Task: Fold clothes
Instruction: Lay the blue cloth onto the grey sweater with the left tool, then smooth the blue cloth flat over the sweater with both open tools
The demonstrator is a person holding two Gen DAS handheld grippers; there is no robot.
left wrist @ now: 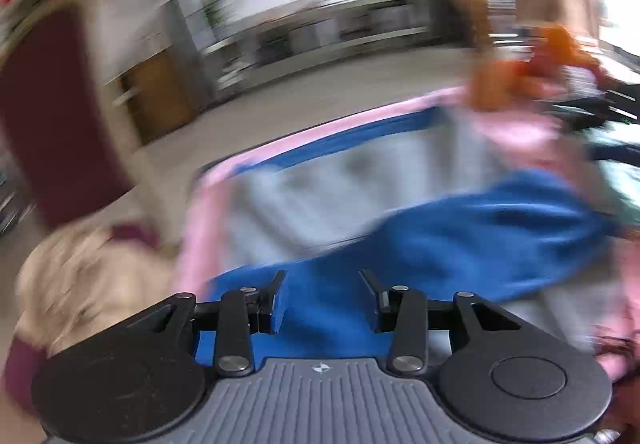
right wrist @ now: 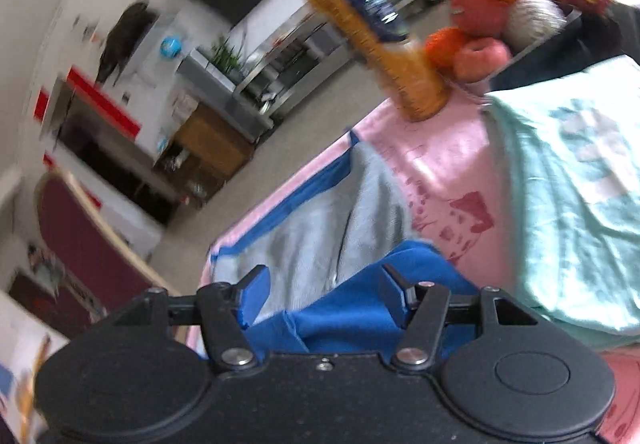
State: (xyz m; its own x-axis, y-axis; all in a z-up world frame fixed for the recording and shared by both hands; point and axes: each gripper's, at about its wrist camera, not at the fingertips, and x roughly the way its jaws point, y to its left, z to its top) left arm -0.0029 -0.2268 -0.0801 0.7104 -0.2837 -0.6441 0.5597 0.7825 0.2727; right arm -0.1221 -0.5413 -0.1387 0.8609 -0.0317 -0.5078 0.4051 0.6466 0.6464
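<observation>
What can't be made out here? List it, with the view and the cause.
- Left wrist view: motion blur smears the blue and grey garment; its folds are unreadable.
- Left wrist view: whether the left tongs touch cloth.
- Right wrist view: the pale mint shirt is cut off by the right edge.
- Right wrist view: the orange drink bottle label is blurred.

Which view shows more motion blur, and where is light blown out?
Left wrist view: heavy smear over the blue and grey garment and the room, only the left gripper sharp; window glare blows out the upper right. Right wrist view: milder blur, the orange bottle streaked, the right gripper crisp.
</observation>
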